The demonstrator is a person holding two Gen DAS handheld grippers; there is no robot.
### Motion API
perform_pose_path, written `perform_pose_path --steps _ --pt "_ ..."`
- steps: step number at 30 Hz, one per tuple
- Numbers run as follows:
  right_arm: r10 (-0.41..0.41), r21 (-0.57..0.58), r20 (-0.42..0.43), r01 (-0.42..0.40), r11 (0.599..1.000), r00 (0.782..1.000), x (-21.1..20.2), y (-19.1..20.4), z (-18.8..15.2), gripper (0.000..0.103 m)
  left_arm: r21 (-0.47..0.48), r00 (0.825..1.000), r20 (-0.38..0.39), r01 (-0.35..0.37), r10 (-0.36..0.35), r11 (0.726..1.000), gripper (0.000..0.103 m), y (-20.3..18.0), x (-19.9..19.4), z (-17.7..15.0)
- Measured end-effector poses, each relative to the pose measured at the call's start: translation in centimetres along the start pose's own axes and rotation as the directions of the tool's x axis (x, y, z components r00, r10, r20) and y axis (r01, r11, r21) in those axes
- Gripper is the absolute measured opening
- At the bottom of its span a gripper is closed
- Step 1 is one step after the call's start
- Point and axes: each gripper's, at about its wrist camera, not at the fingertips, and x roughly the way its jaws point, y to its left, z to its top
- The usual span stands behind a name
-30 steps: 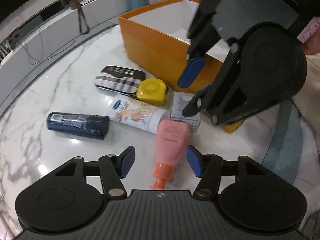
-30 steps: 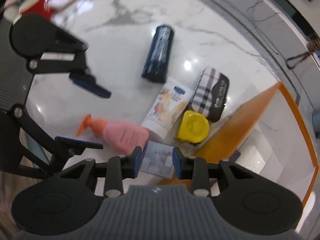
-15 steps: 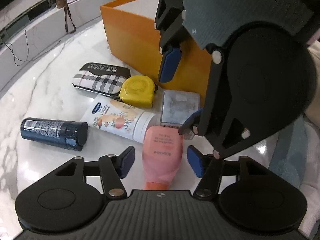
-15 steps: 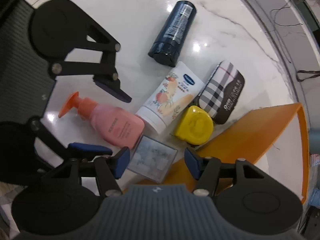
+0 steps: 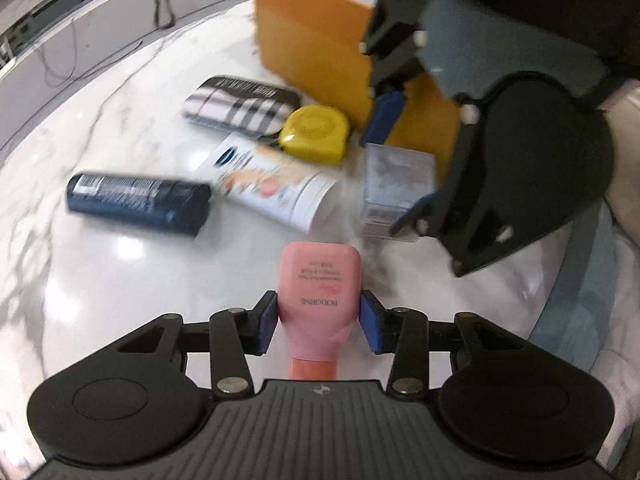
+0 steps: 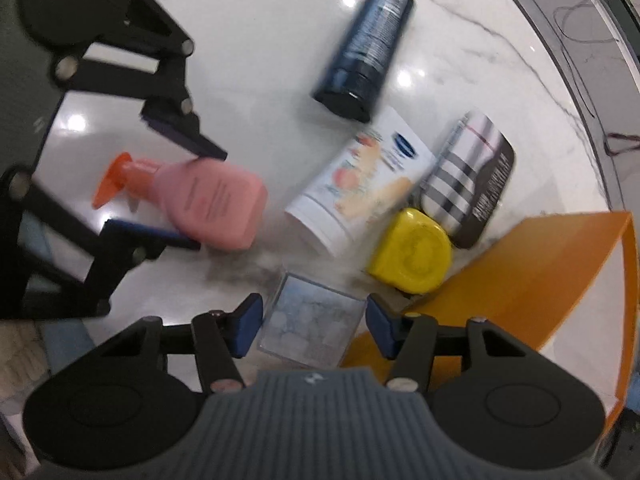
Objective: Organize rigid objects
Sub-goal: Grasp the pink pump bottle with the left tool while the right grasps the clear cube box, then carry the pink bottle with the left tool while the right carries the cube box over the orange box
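A pink pump bottle [image 5: 319,292] lies on the marble table, and my left gripper [image 5: 319,322] is shut on its body; it also shows in the right wrist view [image 6: 208,204]. My right gripper [image 6: 314,322] is open and straddles a clear square box [image 6: 314,326], pads close to its sides; the box also shows in the left wrist view [image 5: 394,184]. Beside them lie a yellow tape measure [image 6: 412,256], a white tube [image 6: 364,176], a plaid case [image 6: 468,180] and a dark blue bottle [image 6: 366,48]. An orange box [image 5: 320,32] stands behind.
The orange box's wall [image 6: 520,272] stands right beside the clear box and the tape measure. Grey cloth [image 5: 580,288] lies at the table's right edge. A cable [image 5: 60,60] trails on the far left counter.
My left gripper has moved forward and shut on the pink bottle. My right gripper has opened wider and come down around the clear box.
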Motion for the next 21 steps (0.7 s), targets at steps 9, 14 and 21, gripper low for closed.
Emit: perform_pose_path --steps 9,14,21 --pt "0.042 -0.065 0.043 -0.039 0.997 0.998 -0.7 3.1 0.8 0.059 -0.046 0.999 0.008 -0.039 0.039 0.998 0.052 1.0 -1.4 -2.0" --pt "0.075 0.002 0.028 -0.075 0.997 0.997 -0.3 1.0 0.3 0.061 -0.020 0.998 0.050 -0.029 0.030 0.999 0.065 0.7 -1.4 -1.5" --pt "0.107 0.035 0.031 -0.108 0.993 0.994 0.6 0.1 0.2 0.061 -0.033 0.999 0.018 -0.034 0.035 0.999 0.064 0.8 0.2 -0.9"
